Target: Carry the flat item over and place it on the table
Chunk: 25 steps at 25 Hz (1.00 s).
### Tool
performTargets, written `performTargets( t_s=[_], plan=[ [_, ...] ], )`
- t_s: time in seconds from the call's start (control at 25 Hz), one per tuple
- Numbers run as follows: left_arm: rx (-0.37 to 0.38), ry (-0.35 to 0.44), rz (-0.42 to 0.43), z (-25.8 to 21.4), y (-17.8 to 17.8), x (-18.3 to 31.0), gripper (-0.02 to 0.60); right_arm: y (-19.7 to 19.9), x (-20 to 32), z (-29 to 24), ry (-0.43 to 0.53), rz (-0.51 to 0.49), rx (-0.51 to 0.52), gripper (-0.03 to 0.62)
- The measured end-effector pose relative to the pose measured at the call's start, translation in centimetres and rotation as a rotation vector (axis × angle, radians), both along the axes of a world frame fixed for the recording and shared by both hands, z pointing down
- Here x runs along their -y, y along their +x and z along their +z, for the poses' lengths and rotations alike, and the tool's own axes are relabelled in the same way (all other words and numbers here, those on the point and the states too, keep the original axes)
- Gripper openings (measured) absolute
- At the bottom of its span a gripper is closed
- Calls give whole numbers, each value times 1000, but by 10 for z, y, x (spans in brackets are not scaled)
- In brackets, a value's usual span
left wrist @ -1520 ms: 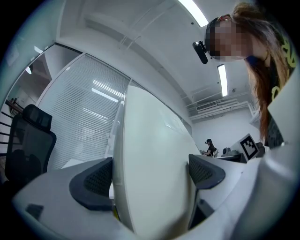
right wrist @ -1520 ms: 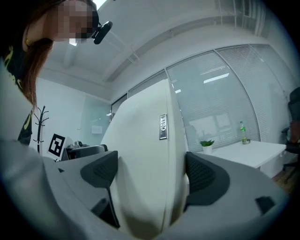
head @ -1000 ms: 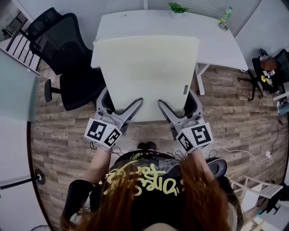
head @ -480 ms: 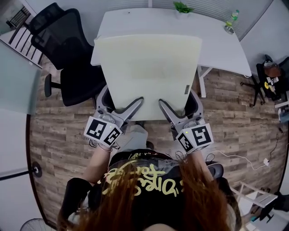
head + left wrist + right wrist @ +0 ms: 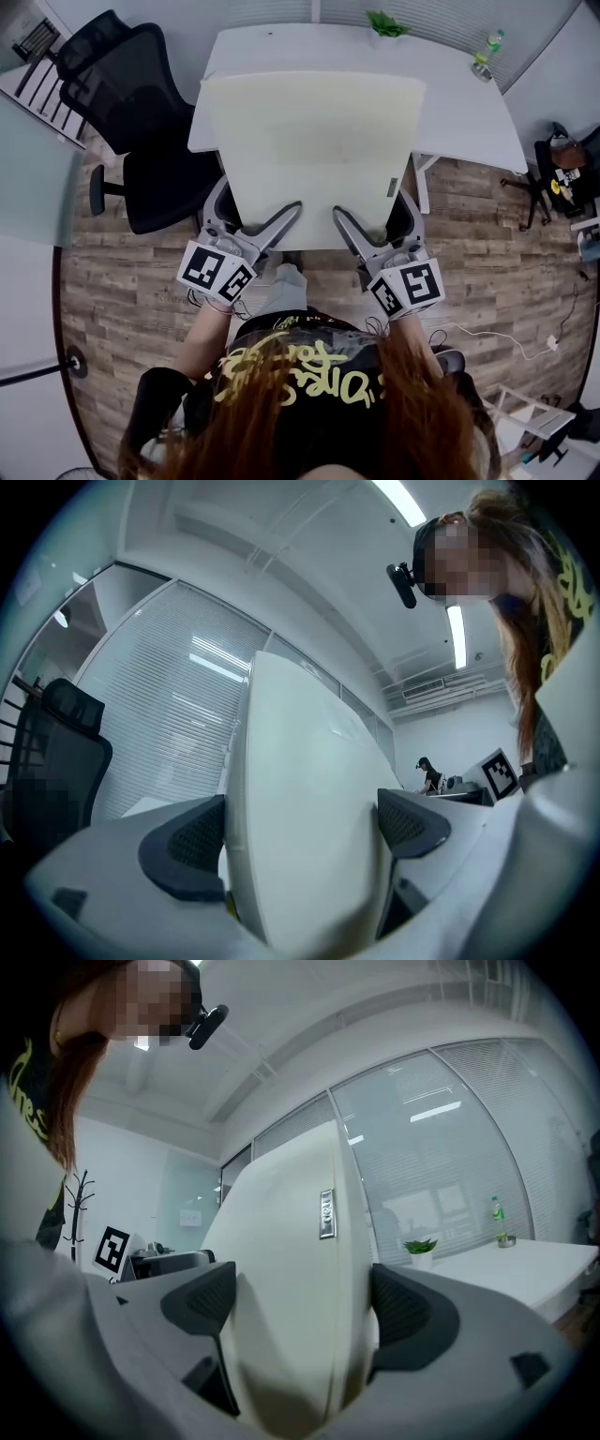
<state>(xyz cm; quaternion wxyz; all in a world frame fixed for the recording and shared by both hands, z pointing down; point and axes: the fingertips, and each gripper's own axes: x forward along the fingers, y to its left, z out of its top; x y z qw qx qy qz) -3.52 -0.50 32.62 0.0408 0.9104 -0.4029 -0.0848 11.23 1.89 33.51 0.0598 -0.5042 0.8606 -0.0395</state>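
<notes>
Now, flat pad [image 5: 314, 141] betw. both jaws — L gripper [image 5: 260, 199], R gripper [image 5: 371, 202] clamped on near edge, over table [image 5: 459, 103].

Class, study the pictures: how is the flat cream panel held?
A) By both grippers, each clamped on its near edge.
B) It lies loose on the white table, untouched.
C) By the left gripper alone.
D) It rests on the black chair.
A: the left gripper and the right gripper each have their jaws closed on the near edge of the flat cream panel.
</notes>
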Motion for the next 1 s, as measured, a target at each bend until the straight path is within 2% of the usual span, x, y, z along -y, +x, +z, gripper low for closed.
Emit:
performTargets(
  t_s=[0.6, 1.0],
  plan=[
    [-3, 6, 36, 1, -16, 143, 500, -17, 138, 1, 2, 26, -3, 434],
    [-3, -17, 33, -1, -25, 215, 500, -26, 211, -1, -18, 24, -3, 434]
  ],
)
